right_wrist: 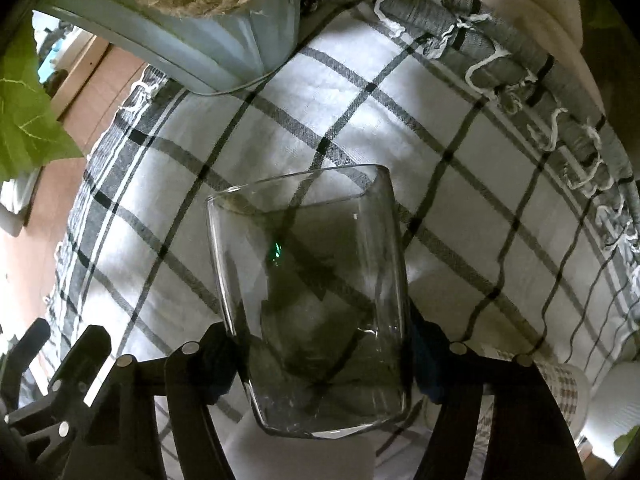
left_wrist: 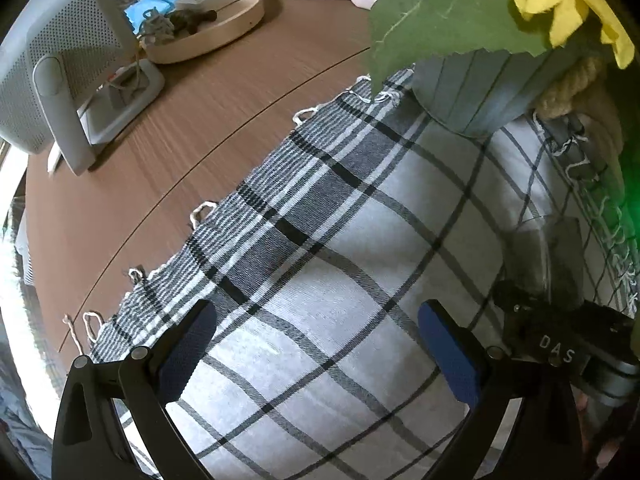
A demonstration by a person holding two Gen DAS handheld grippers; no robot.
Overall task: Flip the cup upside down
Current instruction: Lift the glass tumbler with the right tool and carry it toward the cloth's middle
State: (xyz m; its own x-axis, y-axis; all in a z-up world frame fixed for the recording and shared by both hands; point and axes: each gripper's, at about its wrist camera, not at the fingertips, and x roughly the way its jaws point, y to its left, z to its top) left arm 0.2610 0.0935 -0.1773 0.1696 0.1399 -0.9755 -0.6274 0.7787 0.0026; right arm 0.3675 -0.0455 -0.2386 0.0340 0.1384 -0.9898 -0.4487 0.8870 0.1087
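Note:
A clear glass cup (right_wrist: 316, 300) sits between the fingers of my right gripper (right_wrist: 320, 354), which is shut on it near its base. The cup's open rim points away from the camera, over the plaid cloth (right_wrist: 360, 92). In the left wrist view the same cup (left_wrist: 548, 256) shows faintly at the right, held by the other gripper's black body (left_wrist: 560, 344). My left gripper (left_wrist: 316, 344) is open and empty above the plaid cloth (left_wrist: 340, 280).
A pale blue planter (left_wrist: 480, 92) with a rope band, green leaves and a yellow flower (left_wrist: 568, 4) stands on the cloth's far end; it also shows in the right wrist view (right_wrist: 224, 32). A white perforated device (left_wrist: 60, 80) and a round wooden tray (left_wrist: 208, 28) stand on the brown table (left_wrist: 200, 120).

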